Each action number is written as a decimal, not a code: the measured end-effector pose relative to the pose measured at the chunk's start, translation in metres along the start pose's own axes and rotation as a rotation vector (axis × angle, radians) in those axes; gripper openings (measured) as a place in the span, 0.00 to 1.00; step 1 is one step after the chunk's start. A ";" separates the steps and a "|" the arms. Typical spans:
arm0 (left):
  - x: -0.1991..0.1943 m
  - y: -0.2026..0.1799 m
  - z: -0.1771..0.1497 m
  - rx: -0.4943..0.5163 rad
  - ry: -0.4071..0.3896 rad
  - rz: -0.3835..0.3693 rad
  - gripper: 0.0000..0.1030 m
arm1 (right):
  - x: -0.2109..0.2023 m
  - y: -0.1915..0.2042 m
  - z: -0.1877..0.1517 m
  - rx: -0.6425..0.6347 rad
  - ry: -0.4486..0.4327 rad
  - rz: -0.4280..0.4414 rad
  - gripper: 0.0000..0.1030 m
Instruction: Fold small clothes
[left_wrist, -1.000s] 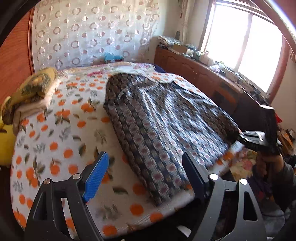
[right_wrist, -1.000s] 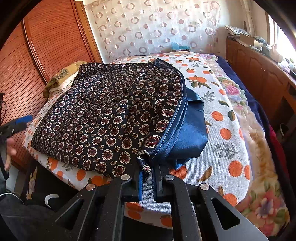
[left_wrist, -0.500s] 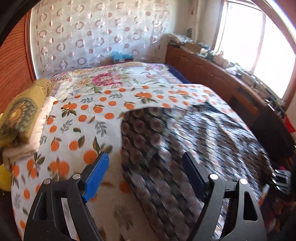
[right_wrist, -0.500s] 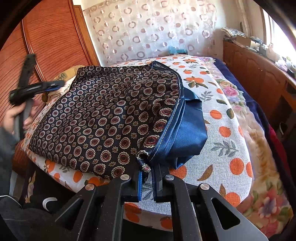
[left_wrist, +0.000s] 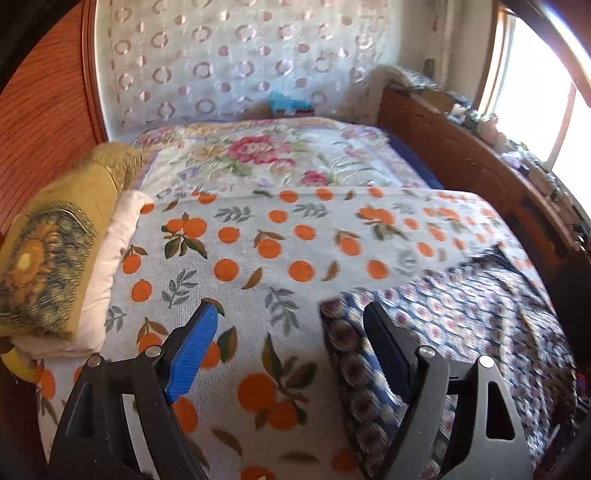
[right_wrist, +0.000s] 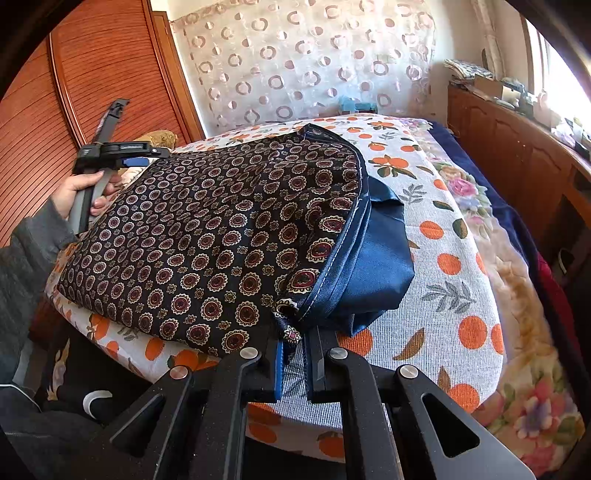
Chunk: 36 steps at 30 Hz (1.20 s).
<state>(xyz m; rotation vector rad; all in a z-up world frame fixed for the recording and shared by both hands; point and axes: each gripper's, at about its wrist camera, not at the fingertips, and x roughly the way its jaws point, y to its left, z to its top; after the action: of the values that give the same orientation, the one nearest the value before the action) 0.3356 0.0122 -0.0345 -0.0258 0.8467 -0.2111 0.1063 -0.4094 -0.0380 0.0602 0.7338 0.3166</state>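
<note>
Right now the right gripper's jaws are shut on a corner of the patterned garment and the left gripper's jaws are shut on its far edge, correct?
Not quite. The left gripper has its jaws open and empty, over the orange-print blanket, as the left wrist view shows. The right gripper is indeed shut on the patterned garment.

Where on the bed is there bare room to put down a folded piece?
Free: the orange-print blanket between the pillows and the patterned garment, and its strip right of the garment's blue lining. Crowded: the near edge, under the garment.

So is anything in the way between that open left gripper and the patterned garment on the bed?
Nothing visible. The left gripper hangs open at the patterned garment edge, with only bare bedspread between its fingers.
</note>
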 end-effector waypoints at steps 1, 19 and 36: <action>-0.010 -0.005 -0.003 0.009 -0.012 -0.009 0.79 | 0.000 0.000 0.000 0.004 -0.001 0.001 0.06; -0.094 -0.103 -0.124 0.130 0.001 -0.100 0.79 | -0.004 -0.008 0.008 0.036 -0.006 0.011 0.06; -0.098 -0.111 -0.184 0.142 0.056 -0.119 0.79 | -0.016 0.015 0.042 0.034 -0.108 0.027 0.06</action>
<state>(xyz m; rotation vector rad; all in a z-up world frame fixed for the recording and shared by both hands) 0.1157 -0.0665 -0.0722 0.0629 0.8855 -0.3842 0.1192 -0.3974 0.0063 0.1188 0.6320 0.3239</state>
